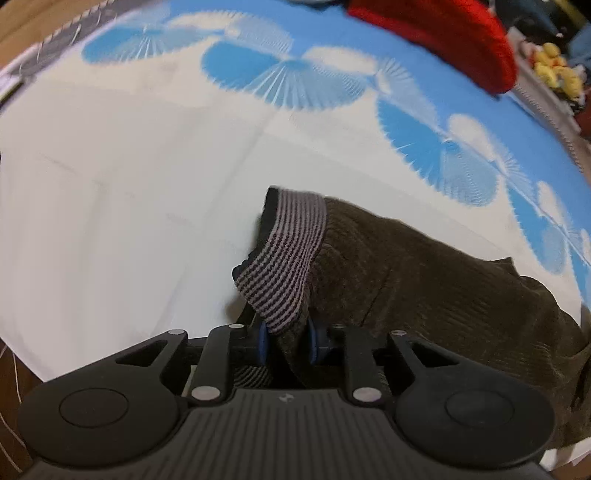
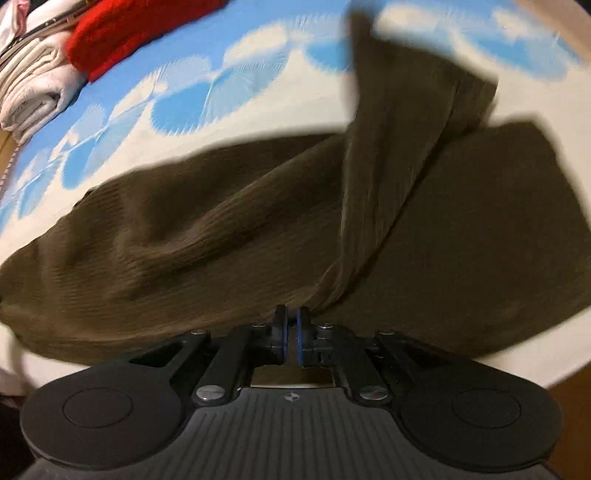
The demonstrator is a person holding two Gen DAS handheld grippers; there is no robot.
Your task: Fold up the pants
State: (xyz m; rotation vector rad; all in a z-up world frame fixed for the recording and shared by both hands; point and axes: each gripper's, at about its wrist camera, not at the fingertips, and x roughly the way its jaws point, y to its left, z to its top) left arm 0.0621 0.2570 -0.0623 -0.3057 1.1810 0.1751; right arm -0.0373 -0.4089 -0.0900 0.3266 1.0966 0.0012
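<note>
White sheeting with a blue fan-print border (image 1: 303, 77) covers the bed that serves as the work surface.

Nearest the left wrist camera, the left gripper (image 1: 286, 341) has its fingers clamped on the striped ribbed waistband (image 1: 284, 258) of the pants (image 1: 424, 288). That corner is lifted off the sheet, in all likelihood to anchor the waist end while the other end is carried.

Nearest the right wrist camera, the right gripper (image 2: 291, 334) has its fingers pressed tight together. A ridge of the dark olive corduroy (image 2: 373, 206) runs straight into them, so the cloth appears pinched there, though the contact itself is hidden. The pull draws this ridge taut above the rest of the garment, which lies on the sheet.

In the right view the pants spread broadly left to right, while the lifted leg section runs from the fingers toward the far edge. The picture is blurred, so the hem cannot be located.

Beyond, a red garment (image 2: 136, 33) and folded pale cloth (image 2: 33, 88) lie at the bed's far side, well apart from the pants.
</note>
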